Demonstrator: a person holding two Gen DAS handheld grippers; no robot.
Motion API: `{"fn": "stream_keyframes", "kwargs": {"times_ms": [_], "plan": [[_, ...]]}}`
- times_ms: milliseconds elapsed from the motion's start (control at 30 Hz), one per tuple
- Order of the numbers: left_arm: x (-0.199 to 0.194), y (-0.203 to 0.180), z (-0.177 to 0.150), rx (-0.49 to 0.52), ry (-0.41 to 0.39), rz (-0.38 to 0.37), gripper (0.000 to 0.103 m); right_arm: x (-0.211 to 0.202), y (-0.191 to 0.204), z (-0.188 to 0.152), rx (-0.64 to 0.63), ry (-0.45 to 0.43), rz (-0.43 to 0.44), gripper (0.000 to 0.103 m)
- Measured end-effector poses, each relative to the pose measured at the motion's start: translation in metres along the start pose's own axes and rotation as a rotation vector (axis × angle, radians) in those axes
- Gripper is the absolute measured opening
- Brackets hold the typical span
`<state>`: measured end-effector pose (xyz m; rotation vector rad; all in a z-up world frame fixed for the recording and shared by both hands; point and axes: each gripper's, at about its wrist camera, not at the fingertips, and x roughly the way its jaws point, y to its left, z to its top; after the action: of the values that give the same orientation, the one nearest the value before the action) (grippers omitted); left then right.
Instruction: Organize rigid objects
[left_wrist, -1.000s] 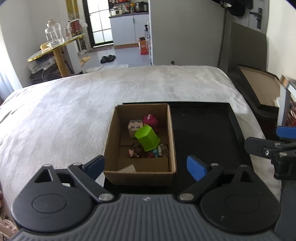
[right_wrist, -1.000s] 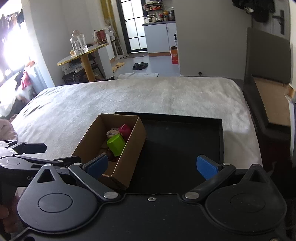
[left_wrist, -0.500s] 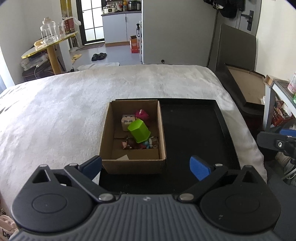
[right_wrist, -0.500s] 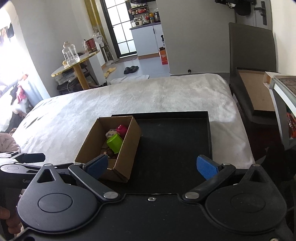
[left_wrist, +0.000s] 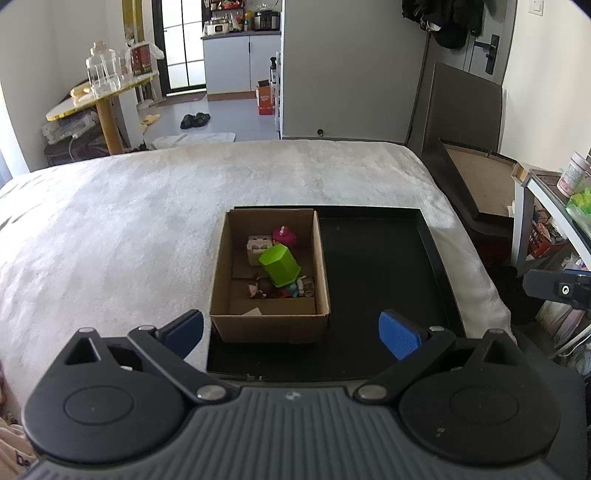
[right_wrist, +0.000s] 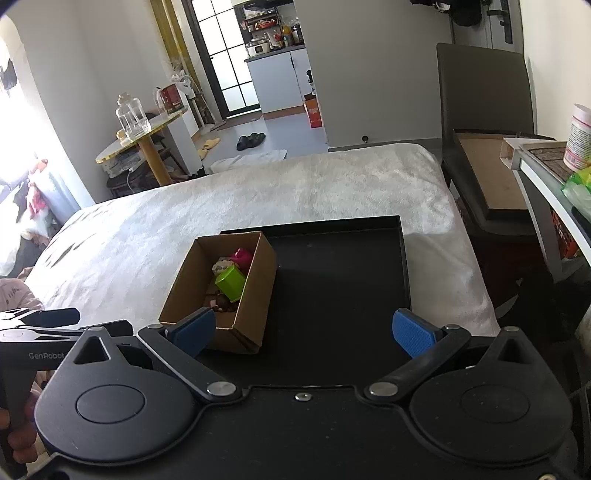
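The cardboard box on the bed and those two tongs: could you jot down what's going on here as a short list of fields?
surface: white fuzzy bed cover
tray: flat black rectangular tray lying on the bed cover
box: open brown cardboard box on the tray's left part
box contents: lime green plastic block, magenta toy, small beige toy, more small toys too jumbled to name
rest of tray: bare
left tongs: open, holding nothing
right tongs: open, holding nothing
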<state>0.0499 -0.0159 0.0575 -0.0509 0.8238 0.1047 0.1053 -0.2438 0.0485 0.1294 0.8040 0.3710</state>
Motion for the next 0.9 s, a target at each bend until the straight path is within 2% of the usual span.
{"fn": "stream_keyframes", "kwargs": {"times_ms": [200,567,700,900], "plan": [[-0.018,0.007,0.000,-0.017,-0.036,-0.006,0.101,-0.009,0.001,-0.003,0.011,0.012,-0.001,0.103],[-0.050,0.005,-0.009,-0.003,-0.084,-0.018,0.101,-0.038,0.006,-0.010,0.011,-0.039,0.015,0.103],[-0.057,0.005,-0.014,-0.021,-0.078,-0.058,0.101,-0.046,0.012,-0.012,-0.002,-0.053,0.019,0.103],[-0.062,0.007,-0.022,-0.012,-0.091,-0.017,0.101,-0.053,0.021,-0.017,-0.029,-0.060,0.027,0.103]]}}
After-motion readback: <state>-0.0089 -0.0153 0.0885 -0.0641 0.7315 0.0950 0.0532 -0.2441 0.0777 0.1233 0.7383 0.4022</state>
